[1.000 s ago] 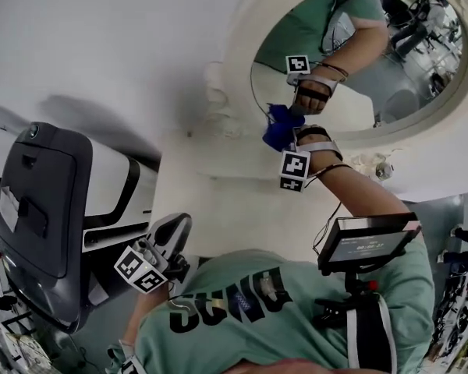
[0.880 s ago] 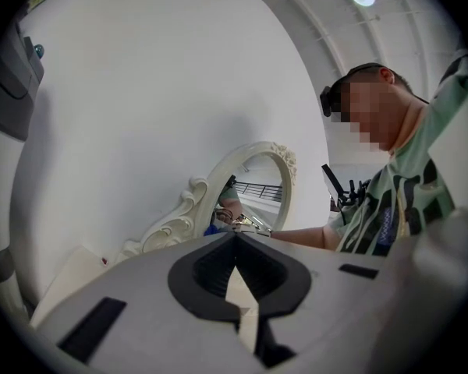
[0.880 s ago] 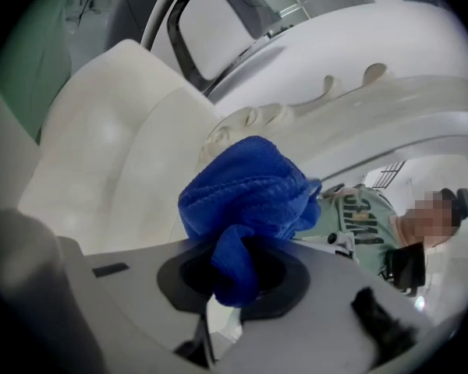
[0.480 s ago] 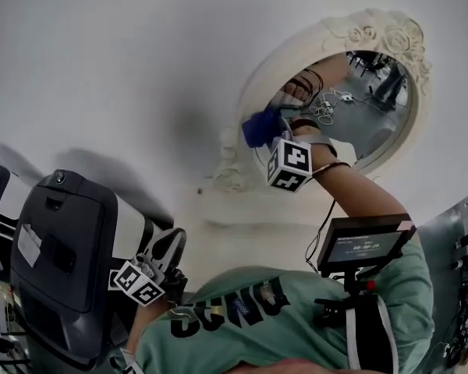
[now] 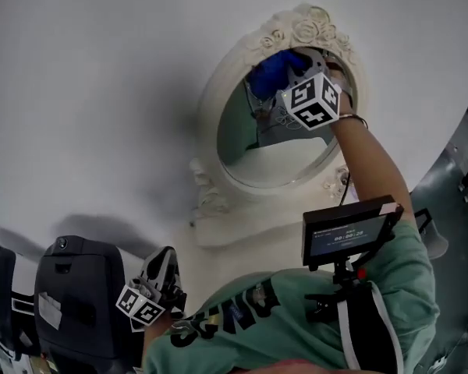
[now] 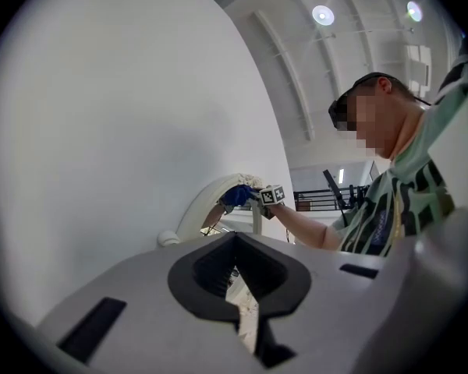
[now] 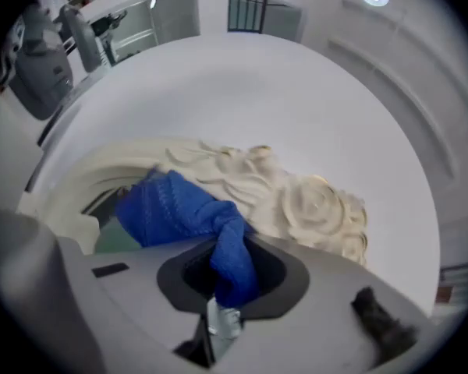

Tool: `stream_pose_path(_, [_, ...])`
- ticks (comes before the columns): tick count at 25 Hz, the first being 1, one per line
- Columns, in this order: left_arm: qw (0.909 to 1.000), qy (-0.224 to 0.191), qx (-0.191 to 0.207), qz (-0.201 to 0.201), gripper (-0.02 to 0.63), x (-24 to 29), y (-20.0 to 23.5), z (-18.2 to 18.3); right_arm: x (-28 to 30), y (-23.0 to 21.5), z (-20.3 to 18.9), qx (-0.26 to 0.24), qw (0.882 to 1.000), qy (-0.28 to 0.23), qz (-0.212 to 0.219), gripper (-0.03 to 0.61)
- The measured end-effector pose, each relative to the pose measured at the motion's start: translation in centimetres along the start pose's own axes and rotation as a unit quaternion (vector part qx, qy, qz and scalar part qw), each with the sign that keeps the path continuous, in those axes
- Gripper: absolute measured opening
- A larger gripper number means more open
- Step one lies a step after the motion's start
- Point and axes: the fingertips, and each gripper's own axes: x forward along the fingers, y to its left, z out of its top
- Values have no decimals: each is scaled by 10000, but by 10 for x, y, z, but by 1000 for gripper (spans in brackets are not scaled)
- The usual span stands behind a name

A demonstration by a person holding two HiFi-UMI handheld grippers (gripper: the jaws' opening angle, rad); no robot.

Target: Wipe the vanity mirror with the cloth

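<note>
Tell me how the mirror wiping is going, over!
Right gripper shut on blue cloth, up at mirror top, by carved roses. Left gripper shut, empty, hanging low. Nothing in the way.

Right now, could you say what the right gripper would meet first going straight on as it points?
Probably the vanity mirror's carved cream frame, just beyond the blue cloth its jaws hold; depth is unclear.

A pale, cream worktop [image 5: 226, 244] runs along the foot of a white wall [image 5: 101, 92]. The vanity mirror [image 5: 265, 162] stands at the worktop's far edge, its carved cream frame upright against the wall. Near the left end sits a dark grey machine [image 5: 78, 302]; it may rest on the worktop or just beside it.
</note>
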Motion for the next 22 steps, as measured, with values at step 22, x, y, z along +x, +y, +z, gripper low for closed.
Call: stream_pose_path(22, [9968, 785, 152, -1, 9, 179, -175, -166, -235, 111, -240, 3393, 8778, -836, 3277, 51])
